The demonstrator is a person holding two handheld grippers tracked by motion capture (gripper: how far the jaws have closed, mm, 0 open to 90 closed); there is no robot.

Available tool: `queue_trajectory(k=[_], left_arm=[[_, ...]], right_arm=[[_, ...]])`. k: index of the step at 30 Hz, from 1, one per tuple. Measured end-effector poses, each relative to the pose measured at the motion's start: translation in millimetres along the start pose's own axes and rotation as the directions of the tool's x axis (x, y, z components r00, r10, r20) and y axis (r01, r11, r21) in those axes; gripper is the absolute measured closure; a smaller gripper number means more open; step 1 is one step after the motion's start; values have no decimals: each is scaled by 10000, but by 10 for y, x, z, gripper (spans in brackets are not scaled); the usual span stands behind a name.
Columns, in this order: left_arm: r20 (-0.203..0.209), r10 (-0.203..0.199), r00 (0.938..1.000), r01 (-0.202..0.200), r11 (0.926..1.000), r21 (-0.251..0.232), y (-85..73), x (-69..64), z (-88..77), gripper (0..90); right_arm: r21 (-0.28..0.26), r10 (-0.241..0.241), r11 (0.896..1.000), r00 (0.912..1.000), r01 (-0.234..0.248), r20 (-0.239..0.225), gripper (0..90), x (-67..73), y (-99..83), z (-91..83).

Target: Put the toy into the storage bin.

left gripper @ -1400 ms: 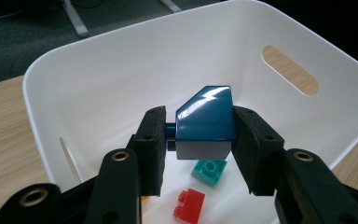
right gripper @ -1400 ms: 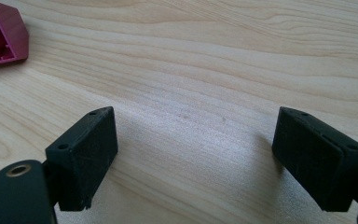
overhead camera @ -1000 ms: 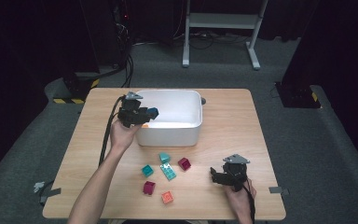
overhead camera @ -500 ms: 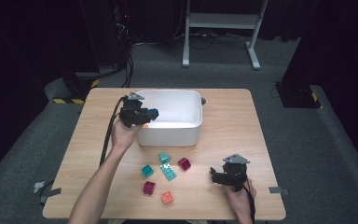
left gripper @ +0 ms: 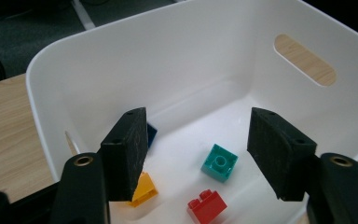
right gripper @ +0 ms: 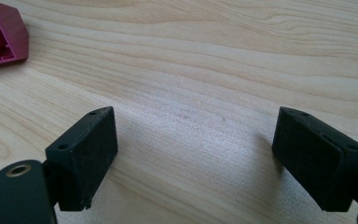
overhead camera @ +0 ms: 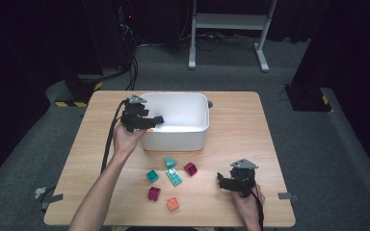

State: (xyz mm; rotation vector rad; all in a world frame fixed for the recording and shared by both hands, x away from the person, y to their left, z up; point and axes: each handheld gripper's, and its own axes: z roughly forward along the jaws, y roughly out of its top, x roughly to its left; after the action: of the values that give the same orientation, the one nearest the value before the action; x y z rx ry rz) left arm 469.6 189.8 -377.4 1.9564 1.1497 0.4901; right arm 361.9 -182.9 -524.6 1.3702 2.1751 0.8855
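The left gripper [overhead camera: 154,121] hangs over the near left corner of a white bin [overhead camera: 200,103], its jaws having just been opening and now spread apart with nothing between them. In the left gripper view, the bin's [left gripper: 186,60] floor lies below the jaws and holds four small bricks — a teal brick [left gripper: 219,162] roughly midway between the jaws, a red brick [left gripper: 207,206] nearer the camera, an orange brick [left gripper: 143,188] partly behind the left jaw, and a blue brick [left gripper: 152,134] tucked at the wall. The right gripper [overhead camera: 224,180] rests low on the wooden table [overhead camera: 270,134] near its front right, jaws wide and empty over bare wood — a magenta brick [right gripper: 1,35] sits well off at the upper left of the right gripper view. Between the two hands, in front of the bin, five loose bricks [overhead camera: 175,176] lie scattered on the table in teal, magenta and orange.
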Motion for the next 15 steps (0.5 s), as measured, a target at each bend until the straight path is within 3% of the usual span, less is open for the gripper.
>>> queue_trajectory(k=[4, 15], left_arm=[[-239, 43, 9997, -50, 9996, -290, -54, -26, -91, 326], [-46, 99, 9999, -102, 9974, -716, -161, -45, -367, 267]], right_arm=[[-5, -6, 10000, 10000, 6, -6, 137, 0, 0, 0], [1, 3, 10000, 10000, -3, -1, 137, 0, 0, 0]])
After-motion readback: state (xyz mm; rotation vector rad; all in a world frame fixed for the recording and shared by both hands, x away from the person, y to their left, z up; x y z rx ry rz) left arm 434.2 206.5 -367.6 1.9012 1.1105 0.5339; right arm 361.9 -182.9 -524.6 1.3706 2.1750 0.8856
